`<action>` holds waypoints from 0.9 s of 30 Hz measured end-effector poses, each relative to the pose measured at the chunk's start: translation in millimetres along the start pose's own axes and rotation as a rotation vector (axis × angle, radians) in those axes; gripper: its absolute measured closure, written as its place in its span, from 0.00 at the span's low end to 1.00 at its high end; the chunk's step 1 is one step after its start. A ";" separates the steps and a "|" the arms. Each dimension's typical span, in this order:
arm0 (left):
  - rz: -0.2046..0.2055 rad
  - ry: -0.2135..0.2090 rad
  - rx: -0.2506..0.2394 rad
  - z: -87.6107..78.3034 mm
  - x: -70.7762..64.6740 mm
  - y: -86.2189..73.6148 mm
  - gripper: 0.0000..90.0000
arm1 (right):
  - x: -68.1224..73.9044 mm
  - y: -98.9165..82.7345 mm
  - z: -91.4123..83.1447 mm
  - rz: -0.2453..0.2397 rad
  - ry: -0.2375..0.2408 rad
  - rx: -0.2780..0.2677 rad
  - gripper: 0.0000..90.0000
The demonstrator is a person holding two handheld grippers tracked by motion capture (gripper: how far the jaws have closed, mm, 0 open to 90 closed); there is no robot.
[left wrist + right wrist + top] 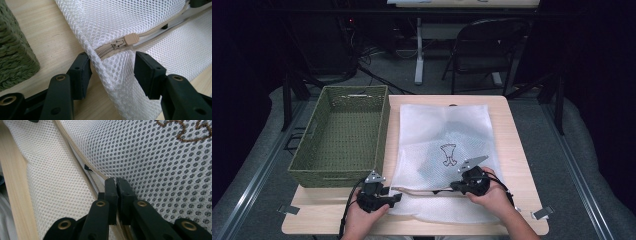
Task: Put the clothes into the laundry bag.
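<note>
White mesh laundry bag (444,150) lies flat on the wooden bench (517,165), to the right of the green woven basket (339,135), with its zipper edge on the near side. The beige zipper slider (125,41) sits close to the near-left corner of the bag, and the zipper track (75,152) runs from there to the right.

The left tongs (112,65) are spread around this corner fold. One pad (81,67) touches the mesh, the other pad stands a little apart, so the corner is not yet pinched. The right tongs (116,188) are pressed together, tips on the mesh just beside the track; I cannot tell if any cloth is caught between them.

I think the danger is in the left grip. If it closes on only a thin layer of mesh, the corner can slip out when the slider is pulled, and the whole bag will slide on the bench. The soft mesh can also bunch into the zipper teeth and jam the slider. If the right tongs catch mesh rather than the pull tab, they can drag the cloth.
</note>
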State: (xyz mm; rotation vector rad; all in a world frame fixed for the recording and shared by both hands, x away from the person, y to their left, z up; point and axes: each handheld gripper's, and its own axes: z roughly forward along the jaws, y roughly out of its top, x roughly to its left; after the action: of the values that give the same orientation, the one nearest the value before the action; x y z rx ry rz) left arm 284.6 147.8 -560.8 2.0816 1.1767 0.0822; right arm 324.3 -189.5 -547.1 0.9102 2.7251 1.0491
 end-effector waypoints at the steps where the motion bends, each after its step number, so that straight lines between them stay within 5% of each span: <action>1: 0.002 -0.001 -0.002 0.1 0.2 0.2 0.53 | 0.3 -0.1 0.3 0.005 -0.002 0.002 0.96; 17: 0.007 0.001 -0.007 -0.4 2.4 0.7 0.58 | 10.3 10.9 -11.0 -0.016 -0.002 -0.034 0.66; 27: 0.019 -0.011 -0.010 -0.7 3.4 2.3 0.62 | 21.4 16.5 -10.1 -0.063 -0.042 -0.073 0.66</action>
State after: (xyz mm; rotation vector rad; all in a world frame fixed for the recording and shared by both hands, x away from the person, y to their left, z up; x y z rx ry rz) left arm 287.9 150.1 -559.9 2.0817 1.1483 0.0857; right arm 312.2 -173.9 -526.2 0.8204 2.6440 1.0975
